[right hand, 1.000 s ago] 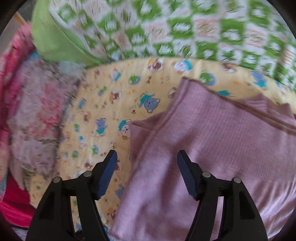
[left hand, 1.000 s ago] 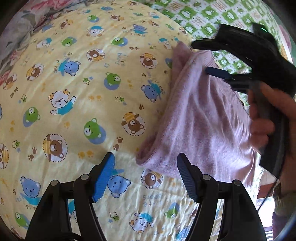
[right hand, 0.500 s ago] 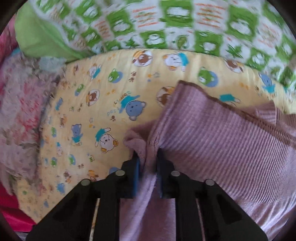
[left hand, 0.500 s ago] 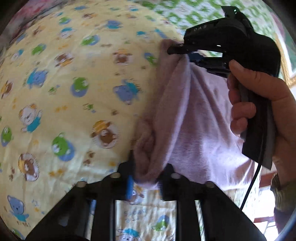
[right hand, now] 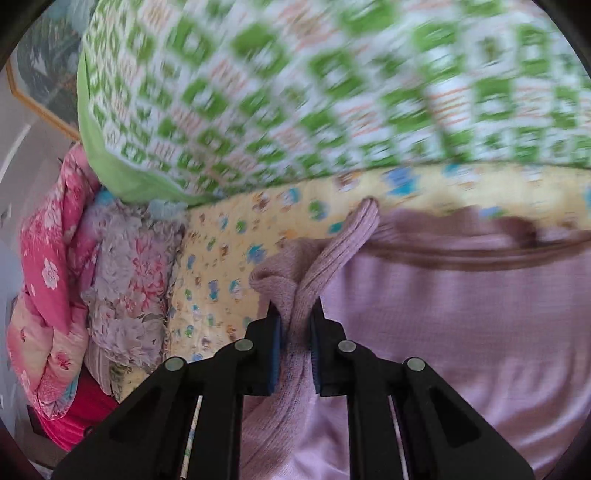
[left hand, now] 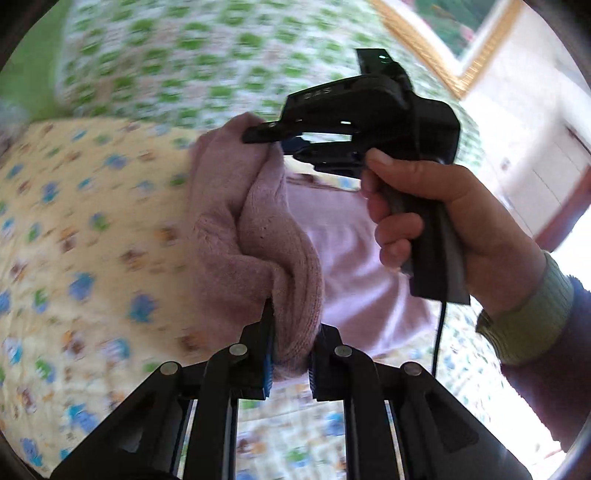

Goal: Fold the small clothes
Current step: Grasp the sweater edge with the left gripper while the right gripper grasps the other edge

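Note:
A small pink-lilac knit garment is lifted at one edge off the yellow bear-print sheet. My left gripper is shut on the near end of that edge. My right gripper is shut on the far end, and a bare hand holds its handle. In the right wrist view my right gripper pinches a bunched fold of the garment, which spreads to the right with a brown trim line along its far side. The raised edge hangs taut between the two grippers.
A green-and-white patterned quilt is piled at the far side of the bed. Pink and grey floral bedding is heaped at the left. A wall and framed picture show at the upper right.
Both grippers went from open to shut on the garment's left edge, then lifted it off the sheet. Both views have tilted upward and blurred with the motion.

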Action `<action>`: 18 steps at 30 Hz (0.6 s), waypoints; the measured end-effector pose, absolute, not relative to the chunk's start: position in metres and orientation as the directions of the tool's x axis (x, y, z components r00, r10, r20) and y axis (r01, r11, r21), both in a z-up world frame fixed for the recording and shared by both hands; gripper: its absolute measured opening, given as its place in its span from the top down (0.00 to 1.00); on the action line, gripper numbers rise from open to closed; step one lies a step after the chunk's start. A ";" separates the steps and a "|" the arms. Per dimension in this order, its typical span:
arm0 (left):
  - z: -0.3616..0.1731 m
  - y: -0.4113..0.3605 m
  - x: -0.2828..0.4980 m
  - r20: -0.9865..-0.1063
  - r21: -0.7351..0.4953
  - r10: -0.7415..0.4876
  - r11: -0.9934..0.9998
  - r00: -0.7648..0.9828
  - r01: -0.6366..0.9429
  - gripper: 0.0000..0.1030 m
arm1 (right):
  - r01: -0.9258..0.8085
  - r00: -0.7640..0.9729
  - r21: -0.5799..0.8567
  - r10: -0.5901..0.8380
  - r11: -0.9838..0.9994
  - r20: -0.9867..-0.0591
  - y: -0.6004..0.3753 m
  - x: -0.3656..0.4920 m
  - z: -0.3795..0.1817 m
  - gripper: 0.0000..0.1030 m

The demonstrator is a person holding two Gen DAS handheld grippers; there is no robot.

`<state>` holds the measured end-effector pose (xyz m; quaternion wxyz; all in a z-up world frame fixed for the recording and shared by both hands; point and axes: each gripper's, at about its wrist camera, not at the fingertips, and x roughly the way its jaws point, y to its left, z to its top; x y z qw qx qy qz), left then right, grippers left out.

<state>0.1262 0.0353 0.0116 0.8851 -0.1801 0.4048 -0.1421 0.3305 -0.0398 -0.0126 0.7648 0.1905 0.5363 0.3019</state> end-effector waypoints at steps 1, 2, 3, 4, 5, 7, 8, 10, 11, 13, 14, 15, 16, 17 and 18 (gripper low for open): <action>0.013 0.024 0.127 -0.662 -0.434 -0.412 0.892 0.626 0.128 0.88 | -0.254 0.256 0.603 0.654 0.756 -0.712 -0.054 0.329 -0.010 0.86; 0.013 0.010 0.131 -0.659 -0.431 -0.430 0.888 0.617 0.158 0.88 | -0.252 0.268 0.589 0.640 0.768 -0.720 -0.068 0.328 -0.008 0.86; 0.014 -0.002 0.138 -0.657 -0.430 -0.447 0.883 0.607 0.185 0.88 | -0.251 0.277 0.576 0.628 0.778 -0.727 -0.078 0.328 -0.008 0.86; 0.014 -0.018 0.144 -0.654 -0.432 -0.470 0.875 0.592 0.218 0.88 | -0.247 0.292 0.558 0.610 0.792 -0.737 -0.092 0.327 -0.007 0.86; 0.015 -0.031 0.150 -0.652 -0.433 -0.484 0.869 0.583 0.238 0.88 | -0.241 0.304 0.542 0.593 0.805 -0.745 -0.105 0.326 -0.007 0.86; 0.012 -0.054 0.157 -0.648 -0.433 -0.518 0.854 0.559 0.289 0.88 | -0.226 0.324 0.525 0.571 0.821 -0.754 -0.129 0.324 -0.010 0.86; 0.010 -0.069 0.163 -0.649 -0.433 -0.535 0.844 0.541 0.316 0.88 | -0.214 0.332 0.515 0.557 0.830 -0.761 -0.144 0.322 -0.012 0.86; 0.004 -0.095 0.171 -0.654 -0.434 -0.554 0.832 0.515 0.345 0.88 | -0.202 0.343 0.499 0.538 0.843 -0.770 -0.165 0.321 -0.016 0.86; 0.000 -0.107 0.176 -0.659 -0.433 -0.561 0.828 0.500 0.358 0.88 | -0.198 0.347 0.488 0.526 0.850 -0.776 -0.174 0.320 -0.019 0.86; -0.008 -0.125 0.186 -0.667 -0.434 -0.573 0.819 0.476 0.376 0.88 | -0.190 0.355 0.475 0.511 0.859 -0.782 -0.192 0.319 -0.025 0.86; -0.013 -0.134 0.192 -0.670 -0.439 -0.580 0.813 0.463 0.383 0.88 | -0.184 0.359 0.467 0.502 0.865 -0.787 -0.199 0.320 -0.027 0.86; -0.018 -0.141 0.199 -0.672 -0.443 -0.587 0.807 0.452 0.389 0.88 | -0.178 0.362 0.462 0.494 0.869 -0.790 -0.205 0.320 -0.029 0.86; -0.022 -0.151 0.205 -0.674 -0.448 -0.595 0.801 0.439 0.398 0.88 | -0.172 0.368 0.457 0.487 0.873 -0.792 -0.213 0.319 -0.032 0.86; -0.026 -0.156 0.210 -0.675 -0.449 -0.598 0.798 0.432 0.403 0.88 | -0.163 0.374 0.453 0.480 0.876 -0.794 -0.221 0.320 -0.035 0.86; -0.029 -0.165 0.213 -0.678 -0.450 -0.603 0.792 0.420 0.412 0.88 | -0.157 0.377 0.450 0.475 0.879 -0.795 -0.227 0.320 -0.037 0.86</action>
